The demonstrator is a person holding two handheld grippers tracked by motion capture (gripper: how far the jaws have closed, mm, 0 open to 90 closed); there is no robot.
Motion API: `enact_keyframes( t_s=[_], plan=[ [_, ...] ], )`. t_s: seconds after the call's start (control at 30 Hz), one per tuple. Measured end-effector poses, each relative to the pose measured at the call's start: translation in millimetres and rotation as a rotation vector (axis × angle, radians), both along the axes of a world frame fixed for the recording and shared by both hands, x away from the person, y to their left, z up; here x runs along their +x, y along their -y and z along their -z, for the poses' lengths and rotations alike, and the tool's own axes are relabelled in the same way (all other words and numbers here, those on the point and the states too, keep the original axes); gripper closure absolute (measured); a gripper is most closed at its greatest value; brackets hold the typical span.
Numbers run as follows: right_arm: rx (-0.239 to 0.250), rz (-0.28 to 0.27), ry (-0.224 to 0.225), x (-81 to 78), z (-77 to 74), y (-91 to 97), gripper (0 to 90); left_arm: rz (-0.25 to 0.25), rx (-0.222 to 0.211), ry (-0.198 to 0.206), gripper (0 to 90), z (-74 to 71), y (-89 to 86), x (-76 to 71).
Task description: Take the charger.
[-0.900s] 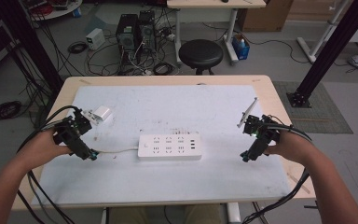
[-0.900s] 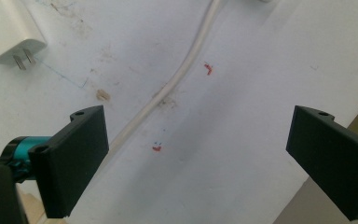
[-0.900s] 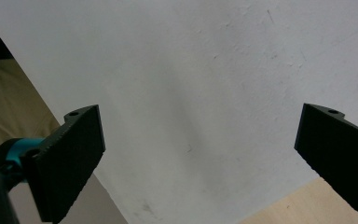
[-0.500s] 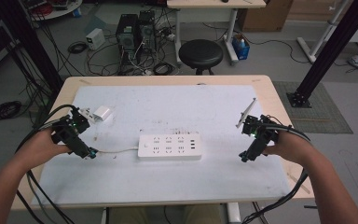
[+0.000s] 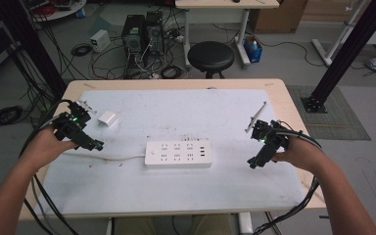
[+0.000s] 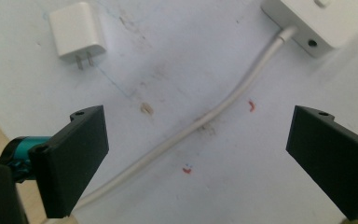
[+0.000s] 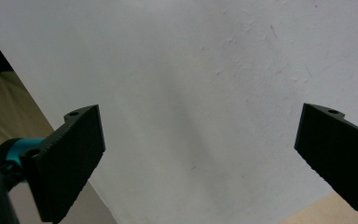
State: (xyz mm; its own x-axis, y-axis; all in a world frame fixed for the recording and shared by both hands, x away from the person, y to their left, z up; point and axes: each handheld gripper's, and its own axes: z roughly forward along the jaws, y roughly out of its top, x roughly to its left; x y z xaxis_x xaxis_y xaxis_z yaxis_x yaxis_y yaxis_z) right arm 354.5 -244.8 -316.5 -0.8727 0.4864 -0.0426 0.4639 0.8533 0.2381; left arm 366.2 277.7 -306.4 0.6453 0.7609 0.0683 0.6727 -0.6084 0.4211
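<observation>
Black stool (image 5: 210, 55) and computer towers (image 5: 140, 32) behind table.

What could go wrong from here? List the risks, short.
1. The left gripper hangs open over the cord, not the charger; a downward close would likely pinch the cord and drag the power strip.
2. The charger lies flat with its prongs sideways, so a grab may slip or tip it.
3. The right gripper is open, clear of the strip, so nothing braces the strip if it is pushed.

White power strip (image 5: 177, 154), white charger (image 5: 106, 118), black grippers.
</observation>
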Motion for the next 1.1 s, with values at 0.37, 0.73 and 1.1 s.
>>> enact_keyframes(
  t_s=[0.37, 0.73, 1.1],
  plan=[
    [0.016, 0.005, -0.007, 1.8, 1.5, -0.8, 0.9, -0.089, -0.030, 0.030, 5.5, 12.4, -4.8, 33.2],
    [0.023, 0.011, -0.002, 2.8, -0.8, -3.4, 0.9, -0.153, -0.058, 0.034, 5.5, 30.9, -19.8, 67.7],
    [0.011, 0.010, -0.013, 2.0, -0.5, -7.9, 0.9, -0.228, -0.050, 0.008, 5.5, 65.8, -23.9, 106.6]
  ],
)
